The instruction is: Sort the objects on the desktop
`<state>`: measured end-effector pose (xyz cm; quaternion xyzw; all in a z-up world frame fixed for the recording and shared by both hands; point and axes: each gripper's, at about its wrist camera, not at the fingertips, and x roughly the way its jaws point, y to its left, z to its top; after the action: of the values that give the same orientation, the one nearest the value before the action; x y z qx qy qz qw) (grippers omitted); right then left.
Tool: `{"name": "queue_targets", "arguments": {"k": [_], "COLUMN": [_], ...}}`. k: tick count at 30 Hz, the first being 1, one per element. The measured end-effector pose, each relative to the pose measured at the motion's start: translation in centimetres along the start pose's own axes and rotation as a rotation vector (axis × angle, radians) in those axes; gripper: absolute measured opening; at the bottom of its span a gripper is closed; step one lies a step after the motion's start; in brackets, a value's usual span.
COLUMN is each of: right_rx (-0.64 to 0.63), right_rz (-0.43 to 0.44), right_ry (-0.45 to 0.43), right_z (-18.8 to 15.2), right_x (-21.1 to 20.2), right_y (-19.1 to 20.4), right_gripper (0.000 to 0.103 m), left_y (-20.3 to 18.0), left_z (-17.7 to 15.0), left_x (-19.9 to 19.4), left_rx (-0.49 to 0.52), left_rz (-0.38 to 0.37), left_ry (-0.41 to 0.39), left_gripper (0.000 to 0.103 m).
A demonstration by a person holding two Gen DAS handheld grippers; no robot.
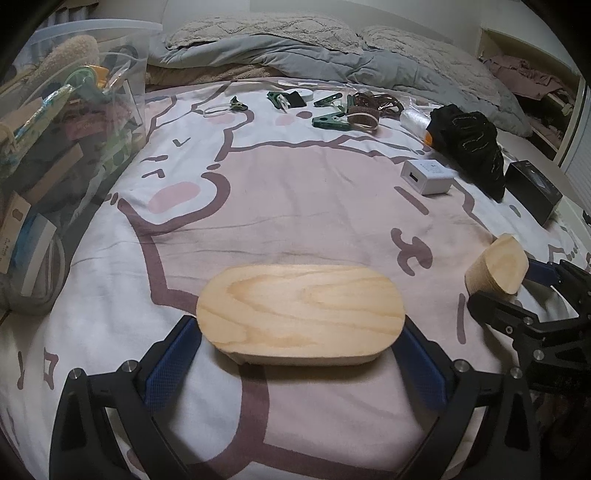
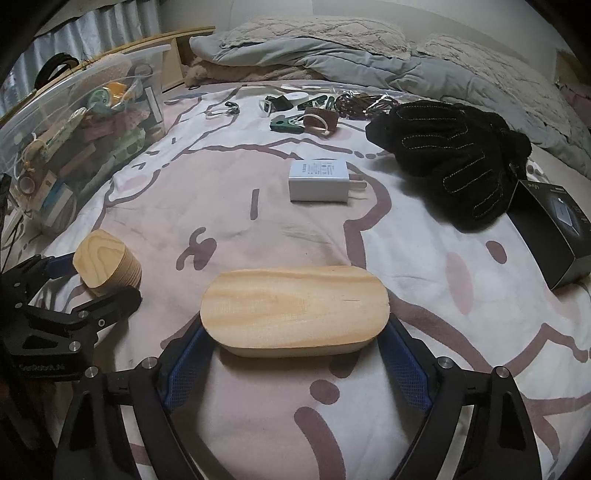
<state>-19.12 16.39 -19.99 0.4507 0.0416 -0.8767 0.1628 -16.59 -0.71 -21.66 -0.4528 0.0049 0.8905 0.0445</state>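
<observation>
Your left gripper point(image 1: 300, 354) has its jaws spread wide and clamped on the two ends of an oval wooden block point(image 1: 300, 312), blue pads point(image 1: 173, 363) against the wood. Your right gripper point(image 2: 294, 360) grasps a second oval wooden block point(image 2: 294, 314) the same way. Each block sits just above the pink-and-white cartoon bedsheet point(image 1: 295, 192). Farther out lie a white charger point(image 2: 319, 180), black gloves point(image 2: 454, 155) and a black box point(image 2: 554, 236) on your right, with green clips point(image 1: 330, 122) and hair ties point(image 1: 373, 105) near the far edge. A clear storage bin point(image 1: 55, 158) full of small items stands on your left. A grey duvet point(image 1: 295, 51) and pillows point(image 1: 258, 27) close the background.
</observation>
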Motion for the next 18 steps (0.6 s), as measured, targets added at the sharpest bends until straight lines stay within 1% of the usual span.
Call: {"name": "queue_targets", "arguments": {"k": [5,6,7,9,18], "right_rx": [0.019,0.023,0.026,0.031,0.064], "right_rz": [0.011,0.014,0.016,0.019,0.043], "right_ry": [-0.007,-0.006,-0.006,-0.008,-0.03], "right_z": [0.01,0.05,0.06,0.06,0.18], "right_x": [-0.1,-0.12,-0.12,-0.19,-0.67], "right_y": [-0.2,-0.26,-0.31,-0.33,-0.75], "right_gripper": [0.089,0.089,0.089,0.089,0.089], "left_y": [0.25,0.22,0.14,0.06,0.03], "left_z": [0.02,0.03,0.03,0.07,0.19], "left_x": [-0.27,-0.35,-0.43,-0.42,-0.44], "left_rx": [-0.01,-0.008,0.0,0.007,0.01], "left_rz": [-0.027,-0.03,-0.032,-0.021,-0.022], "left_ry": [-0.004,-0.007,-0.01,-0.01,-0.002], "left_gripper": [0.1,0.096,0.093,0.094,0.094]}}
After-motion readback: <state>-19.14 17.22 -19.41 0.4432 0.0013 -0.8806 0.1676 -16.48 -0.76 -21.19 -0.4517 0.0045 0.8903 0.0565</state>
